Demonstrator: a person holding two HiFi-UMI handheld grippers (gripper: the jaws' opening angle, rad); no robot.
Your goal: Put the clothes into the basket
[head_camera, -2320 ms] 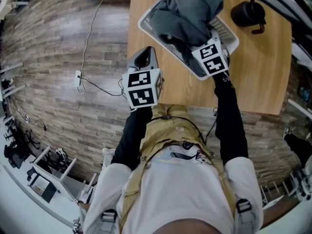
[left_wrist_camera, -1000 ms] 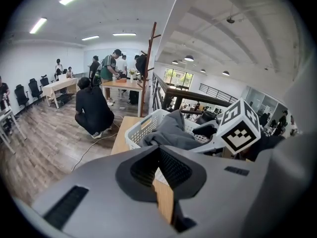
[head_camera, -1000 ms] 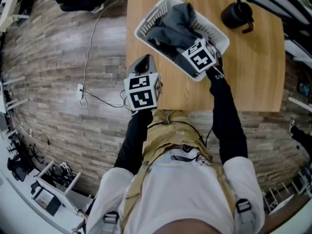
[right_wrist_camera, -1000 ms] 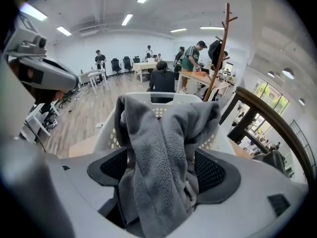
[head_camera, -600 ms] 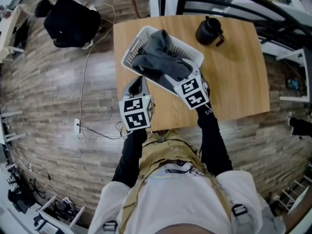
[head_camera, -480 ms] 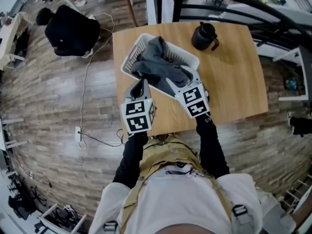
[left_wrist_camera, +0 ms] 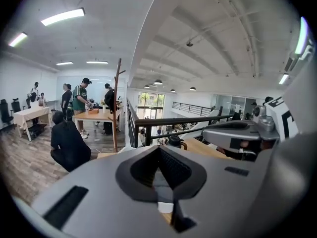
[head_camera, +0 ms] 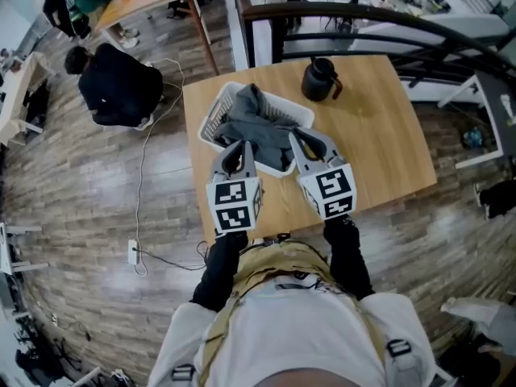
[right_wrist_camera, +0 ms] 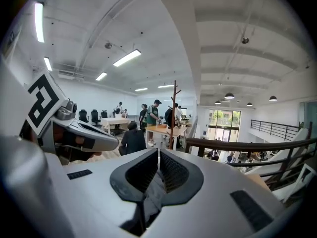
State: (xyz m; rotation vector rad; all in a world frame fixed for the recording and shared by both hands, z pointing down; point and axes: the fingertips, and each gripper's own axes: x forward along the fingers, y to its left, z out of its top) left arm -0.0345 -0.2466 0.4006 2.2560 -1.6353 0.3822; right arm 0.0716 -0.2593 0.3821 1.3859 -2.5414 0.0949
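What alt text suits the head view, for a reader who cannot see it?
From above, a person holds the left gripper and right gripper over the near edge of a white basket heaped with grey clothes on a wooden table. Both are shut and empty, the right one's jaws having just closed. A black jug stands beyond the basket.

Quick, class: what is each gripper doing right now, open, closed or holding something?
Left gripper: closed, nothing held.
Right gripper: just closed, nothing between its jaws.
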